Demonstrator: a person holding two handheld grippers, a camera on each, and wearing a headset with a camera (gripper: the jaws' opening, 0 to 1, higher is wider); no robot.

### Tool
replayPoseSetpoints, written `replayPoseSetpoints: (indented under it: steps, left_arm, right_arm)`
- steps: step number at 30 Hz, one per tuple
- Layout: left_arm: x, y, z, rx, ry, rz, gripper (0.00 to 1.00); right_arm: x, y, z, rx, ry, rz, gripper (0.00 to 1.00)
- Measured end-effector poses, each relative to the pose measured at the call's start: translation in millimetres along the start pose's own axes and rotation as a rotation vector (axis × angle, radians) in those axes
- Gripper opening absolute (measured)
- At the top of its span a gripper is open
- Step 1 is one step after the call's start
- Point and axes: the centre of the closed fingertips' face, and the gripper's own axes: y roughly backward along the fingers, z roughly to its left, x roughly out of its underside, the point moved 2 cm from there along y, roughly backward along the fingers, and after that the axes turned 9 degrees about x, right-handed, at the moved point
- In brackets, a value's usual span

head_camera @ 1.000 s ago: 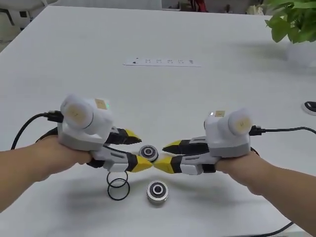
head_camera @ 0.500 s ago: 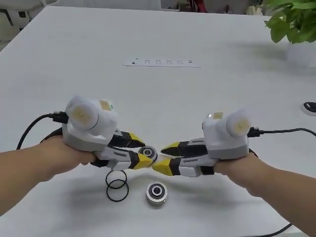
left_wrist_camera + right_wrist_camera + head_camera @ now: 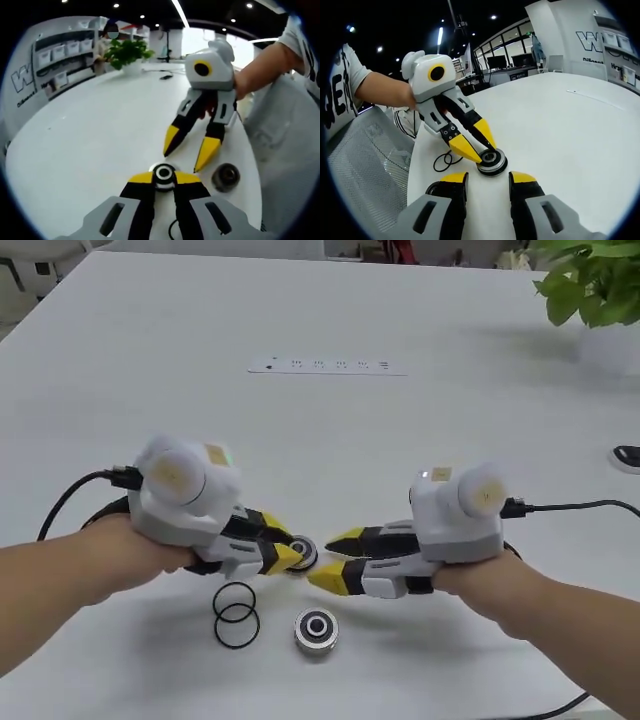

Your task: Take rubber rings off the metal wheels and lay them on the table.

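Observation:
A small metal wheel (image 3: 303, 552) with a dark rim rests on the white table (image 3: 330, 440), and my left gripper (image 3: 290, 550) is shut on it. The left gripper view has that wheel (image 3: 163, 173) pinched between the yellow tips. My right gripper (image 3: 332, 560) faces it from the right, open, with its tips just short of the wheel (image 3: 492, 161). A second, silver wheel (image 3: 317, 630) lies nearer me. Two black rubber rings (image 3: 237, 615) lie overlapped to its left.
A white power strip (image 3: 328, 366) lies across the far middle of the table. A potted plant (image 3: 595, 280) stands at the far right, and a black object (image 3: 628, 455) sits at the right edge. Cables trail from both grippers.
My left gripper's jaws, open around the wheel a second ago, have shut on it. The right gripper has barely shifted. The rings and the second wheel lie as before.

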Motion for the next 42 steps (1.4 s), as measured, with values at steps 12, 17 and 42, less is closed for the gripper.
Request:
replayPoseSetpoints:
  steps: [12,17,42]
  left_arm:
    - [-1.2,-1.9,-0.5,-0.024,0.007,0.007,0.14]
    - [-1.7,-2.8,-0.8,-0.033,0.009,0.01,0.14]
    - [0.8,-3.9,1.4,-0.04,0.0,0.004,0.13]
  right_arm:
    - [-3.1,-6.5,0.0,0.011,0.014,0.004,0.3]
    - [-4.1,-12.0,2.0,0.01,0.029,0.013,0.3]
    - [1.7,-11.4,-2.3,0.034,0.006,0.032,0.19]
